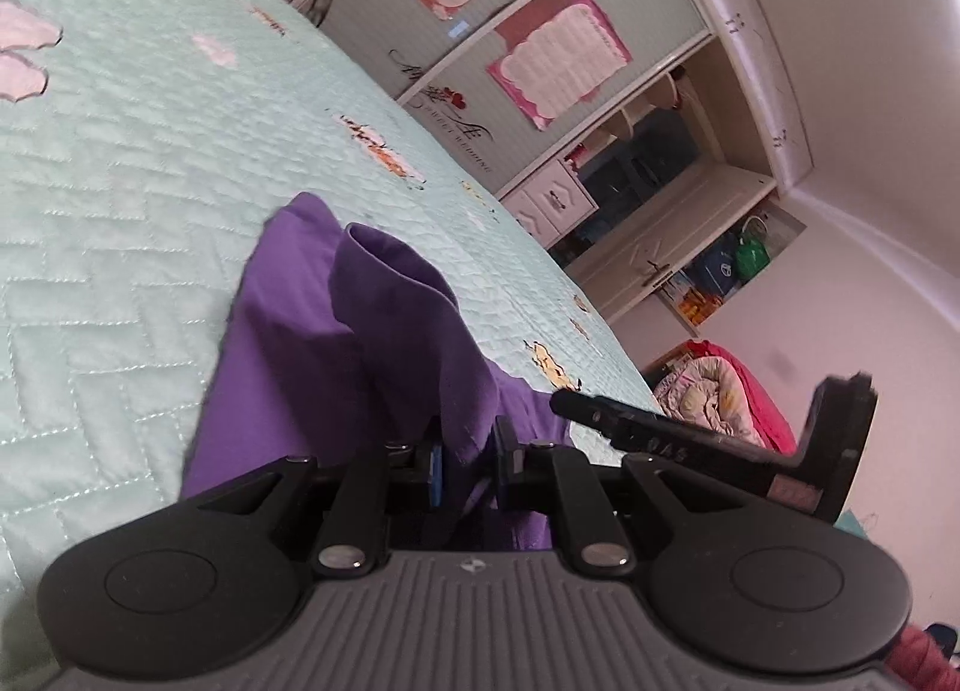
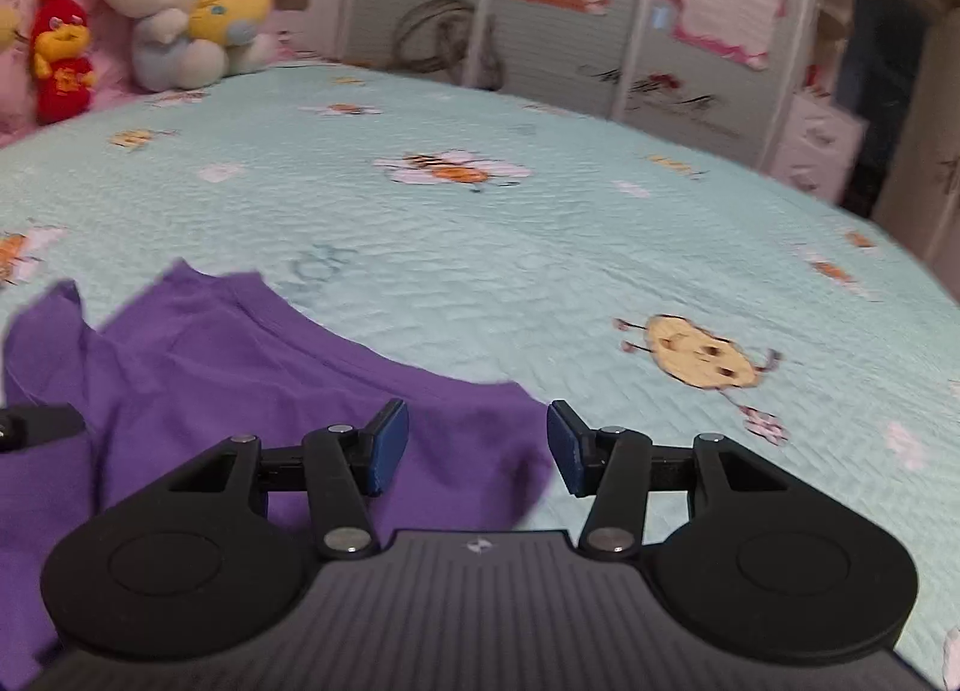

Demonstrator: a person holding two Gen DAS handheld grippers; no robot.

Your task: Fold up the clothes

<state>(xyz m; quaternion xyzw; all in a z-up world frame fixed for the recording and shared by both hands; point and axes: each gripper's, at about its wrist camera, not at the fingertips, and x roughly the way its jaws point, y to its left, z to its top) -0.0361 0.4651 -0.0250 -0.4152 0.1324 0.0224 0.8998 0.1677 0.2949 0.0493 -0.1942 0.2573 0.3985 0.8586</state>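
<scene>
Here the left gripper is seen pointed slightly downward across the bed, its view strongly rolled so that the bedspread rises to the left. Its jaws are nearly together, and a raised fold of the purple garment is pinched between the blue pads; the cloth is lifted from the pads into a crumpled ridge above the quilt. The right gripper is visible in this view as a dark bar just to the right of the pinched fold.

In the right wrist view, the right gripper is angled down toward the bed. Its jaws are held about half apart. Nothing is pressed by the pads; the near edge of the purple garment is seen lying beneath and between them, on the bedspread. This frame is blurred.

Counts: one purple garment is recorded, spread at the near left part of the bed, partly flat and partly bunched. Two grippers are recorded. At the head of the bed, two plush toys are counted with certainty: one white cat plush and one red and yellow plush; a third object at the left edge cannot be identified. One wardrobe is noted behind the bed, with at least three paper sheets on its doors.
</scene>
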